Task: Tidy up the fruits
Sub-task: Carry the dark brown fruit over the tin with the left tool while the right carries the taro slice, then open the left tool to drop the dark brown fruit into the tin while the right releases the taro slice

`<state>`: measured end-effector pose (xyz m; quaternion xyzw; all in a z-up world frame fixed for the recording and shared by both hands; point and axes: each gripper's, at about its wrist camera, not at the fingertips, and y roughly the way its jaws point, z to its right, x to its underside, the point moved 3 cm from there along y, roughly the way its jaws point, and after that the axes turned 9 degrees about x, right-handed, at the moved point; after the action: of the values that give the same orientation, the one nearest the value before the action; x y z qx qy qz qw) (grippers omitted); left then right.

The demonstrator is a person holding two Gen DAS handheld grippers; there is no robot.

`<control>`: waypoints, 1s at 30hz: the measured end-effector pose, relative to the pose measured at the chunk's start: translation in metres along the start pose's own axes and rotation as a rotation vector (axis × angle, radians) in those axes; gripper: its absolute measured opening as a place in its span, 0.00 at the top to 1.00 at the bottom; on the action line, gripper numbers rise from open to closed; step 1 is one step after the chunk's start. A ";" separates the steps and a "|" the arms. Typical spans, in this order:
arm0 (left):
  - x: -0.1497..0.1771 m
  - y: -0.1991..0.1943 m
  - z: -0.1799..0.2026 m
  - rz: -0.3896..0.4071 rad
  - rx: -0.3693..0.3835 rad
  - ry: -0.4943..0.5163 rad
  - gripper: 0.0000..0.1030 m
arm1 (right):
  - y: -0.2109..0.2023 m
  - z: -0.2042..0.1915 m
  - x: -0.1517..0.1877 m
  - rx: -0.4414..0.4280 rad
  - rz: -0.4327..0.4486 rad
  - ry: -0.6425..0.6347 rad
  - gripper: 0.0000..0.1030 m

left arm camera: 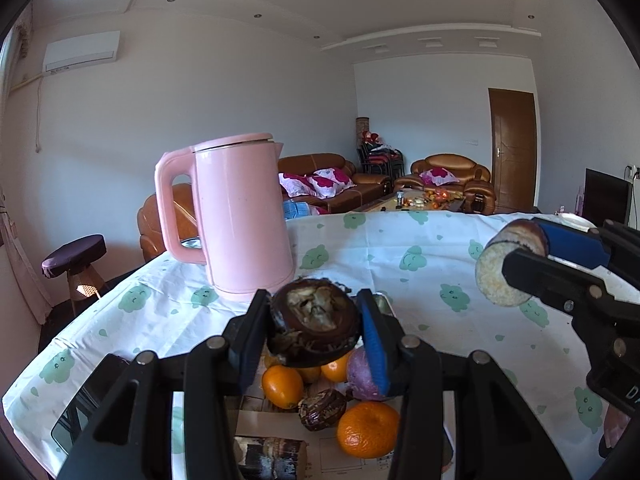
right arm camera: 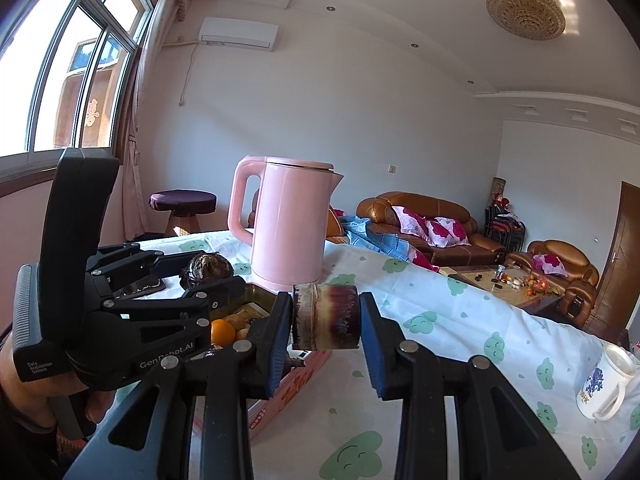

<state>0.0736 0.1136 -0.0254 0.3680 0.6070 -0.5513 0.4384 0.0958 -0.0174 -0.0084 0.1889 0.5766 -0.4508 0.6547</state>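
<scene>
My left gripper (left arm camera: pixel 313 304) is shut on a dark brown, split-open round fruit (left arm camera: pixel 316 316), held above an open cardboard box (left arm camera: pixel 320 448). In the box lie oranges (left arm camera: pixel 368 428), a purple fruit (left arm camera: pixel 360 376), a dark shrivelled fruit (left arm camera: pixel 322 408) and a sugarcane piece (left arm camera: pixel 272 456). My right gripper (right arm camera: pixel 325 316) is shut on a short purple-brown sugarcane piece (right arm camera: pixel 325 312), gripped at its two cut ends. The left wrist view shows that piece (left arm camera: pixel 504 272) at the right, over the tablecloth. In the right wrist view, the left gripper (right arm camera: pixel 204 274) and its fruit (right arm camera: pixel 206 266) hang over the pink box (right arm camera: pixel 296 384).
A tall pink kettle (left arm camera: pixel 244 216) stands behind the box on the white cloth with green cloud prints (left arm camera: pixel 420 280). A white mug (right arm camera: pixel 604 384) sits at the table's right edge. A dark glossy flat object (left arm camera: pixel 92 392) lies left of the box. A hand (right arm camera: pixel 40 392) holds the left gripper.
</scene>
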 end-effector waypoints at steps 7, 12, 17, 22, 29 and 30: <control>0.002 0.001 -0.015 -0.006 -0.026 -0.013 0.56 | 0.008 -0.011 -0.002 -0.024 -0.004 -0.017 0.66; 0.004 0.001 -0.025 -0.014 -0.041 -0.022 0.56 | 0.015 -0.018 -0.003 -0.042 -0.007 -0.024 0.66; 0.007 0.002 -0.032 -0.024 -0.050 -0.027 0.56 | 0.019 -0.026 -0.004 -0.060 -0.012 -0.029 0.66; 0.010 0.002 -0.038 -0.034 -0.052 -0.032 0.56 | 0.023 -0.035 -0.005 -0.075 -0.018 -0.040 0.66; 0.014 0.002 -0.047 -0.050 -0.052 -0.042 0.56 | 0.031 -0.049 -0.003 -0.097 -0.036 -0.053 0.66; 0.014 0.003 -0.048 -0.053 -0.053 -0.043 0.56 | 0.032 -0.051 -0.002 -0.100 -0.039 -0.055 0.66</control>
<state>0.0652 0.1608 -0.0390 0.3283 0.6211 -0.5543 0.4463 0.0919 0.0391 -0.0283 0.1322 0.5838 -0.4390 0.6700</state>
